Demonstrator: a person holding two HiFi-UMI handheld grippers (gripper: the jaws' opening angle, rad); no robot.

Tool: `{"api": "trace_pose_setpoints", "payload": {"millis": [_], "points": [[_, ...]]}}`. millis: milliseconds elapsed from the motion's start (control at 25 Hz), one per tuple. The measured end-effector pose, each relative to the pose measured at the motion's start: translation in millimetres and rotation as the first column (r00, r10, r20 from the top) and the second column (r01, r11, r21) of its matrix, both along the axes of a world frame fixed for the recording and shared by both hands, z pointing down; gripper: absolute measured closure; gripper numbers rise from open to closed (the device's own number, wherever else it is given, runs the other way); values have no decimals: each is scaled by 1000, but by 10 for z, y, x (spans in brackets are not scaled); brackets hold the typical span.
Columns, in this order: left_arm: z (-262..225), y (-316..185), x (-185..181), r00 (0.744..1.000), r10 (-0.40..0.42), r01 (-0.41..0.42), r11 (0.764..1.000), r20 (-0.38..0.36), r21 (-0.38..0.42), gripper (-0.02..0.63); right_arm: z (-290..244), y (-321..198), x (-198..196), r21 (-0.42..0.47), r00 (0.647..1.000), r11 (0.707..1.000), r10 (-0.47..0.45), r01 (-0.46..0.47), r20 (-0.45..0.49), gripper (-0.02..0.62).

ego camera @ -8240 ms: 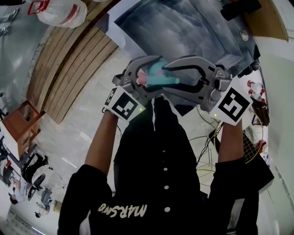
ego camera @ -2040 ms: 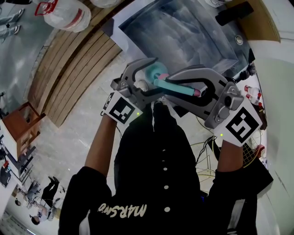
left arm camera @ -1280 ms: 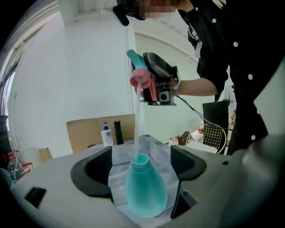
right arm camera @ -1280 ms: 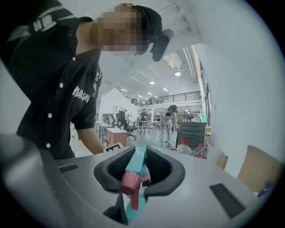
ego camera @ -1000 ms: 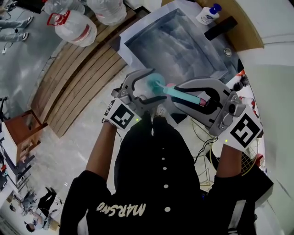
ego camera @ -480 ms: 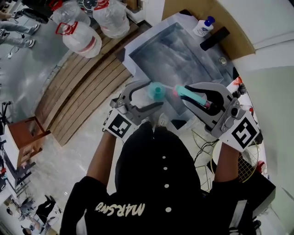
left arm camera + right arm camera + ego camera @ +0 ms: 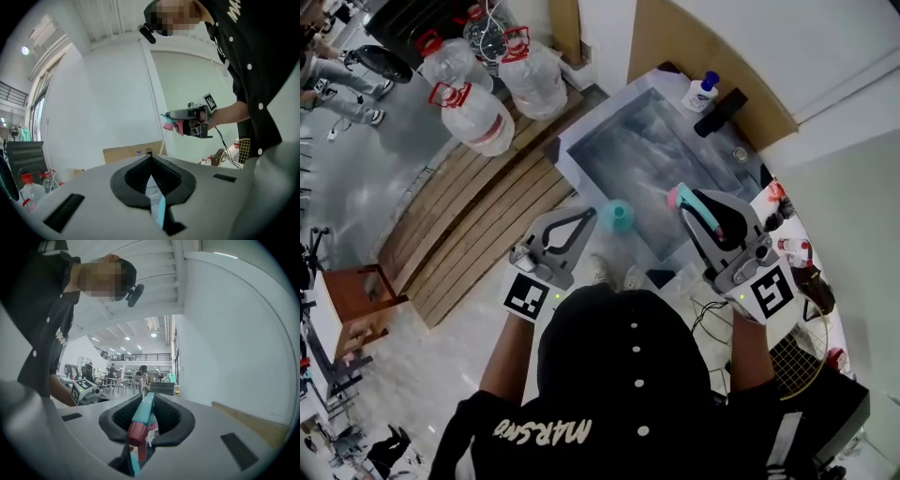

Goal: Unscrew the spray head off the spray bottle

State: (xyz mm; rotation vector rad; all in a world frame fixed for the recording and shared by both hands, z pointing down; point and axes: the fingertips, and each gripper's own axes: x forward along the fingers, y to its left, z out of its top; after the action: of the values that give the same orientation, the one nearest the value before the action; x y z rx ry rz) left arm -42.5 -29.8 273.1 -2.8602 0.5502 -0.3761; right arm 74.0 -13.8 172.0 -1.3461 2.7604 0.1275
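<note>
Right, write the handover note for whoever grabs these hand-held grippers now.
Left hand-held gripper: jaws just closed, shut, nothing held.
Right hand-held gripper: shut on the spray head.
Bottle: teal, free of both grippers, just beyond the left tips, over the edge of the grey sheet; resting or falling, cannot tell.
Done: spray head is off the bottle.
Left: probably only setting the head down and recovering the bottle.

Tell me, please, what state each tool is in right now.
Left tool: jaws have just closed, nothing between them; the teal bottle shows beside its tip, ungripped.
Right tool: closed on the spray head.
</note>
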Motion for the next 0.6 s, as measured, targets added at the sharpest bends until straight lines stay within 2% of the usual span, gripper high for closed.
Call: {"api": "trace_pose_setpoints", "payload": {"millis": [120, 160, 240, 280, 440, 600], "points": [[-168, 11, -49, 999, -46, 46, 999, -26, 7, 581, -7, 71, 108, 1, 997, 997, 72, -72, -13, 505], [-254, -5, -74, 993, -84, 83, 996, -77, -11, 581, -16, 99, 147, 3, 995, 995, 98, -98, -17, 505], [-413, -30, -139, 966, -177, 166, 983, -190, -75, 581, -9, 183, 229, 6, 989, 990, 143, -143, -29, 505], [-447, -32, -175, 955, -212, 196, 976, -207, -95, 581, 15, 238, 277, 7, 986, 987, 161, -161, -40, 505], [-463, -60, -305, 929, -311, 293, 949, -199, -116, 581, 91, 370, 434, 16, 967, 968, 249, -249, -46, 505], [-452, -39, -422, 907, -376, 359, 926, -189, -118, 581, 167, 463, 557, 15, 939, 940, 341, -341, -42, 505]]}}
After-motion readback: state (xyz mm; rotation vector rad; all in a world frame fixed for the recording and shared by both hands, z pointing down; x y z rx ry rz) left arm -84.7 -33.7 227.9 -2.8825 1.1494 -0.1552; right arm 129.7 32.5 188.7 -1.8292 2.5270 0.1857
